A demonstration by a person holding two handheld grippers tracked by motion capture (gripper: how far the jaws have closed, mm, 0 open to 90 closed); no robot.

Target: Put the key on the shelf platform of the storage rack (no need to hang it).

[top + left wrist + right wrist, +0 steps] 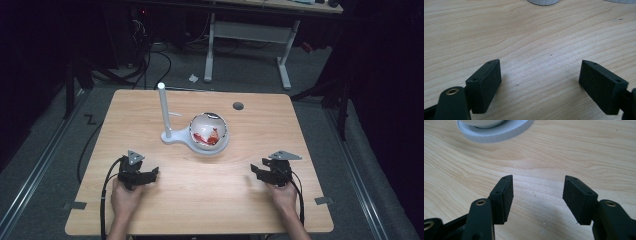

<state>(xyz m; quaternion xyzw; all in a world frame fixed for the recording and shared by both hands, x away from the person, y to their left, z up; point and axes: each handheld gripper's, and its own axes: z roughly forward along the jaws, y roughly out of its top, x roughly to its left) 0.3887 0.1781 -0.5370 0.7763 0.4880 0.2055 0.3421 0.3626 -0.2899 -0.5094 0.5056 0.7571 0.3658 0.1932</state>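
Both hands rest low, left tool [150,174] with jaws spread wide, right tool [257,171] with jaws parted, gripping nothing

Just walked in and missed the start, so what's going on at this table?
A person holds a black two-jaw gripper in each hand, low over a light wooden table. The left gripper and right gripper both have a gap between their jaws and hold nothing. Ahead sits a red-smeared white bowl on a white stand with an upright post, untouched.
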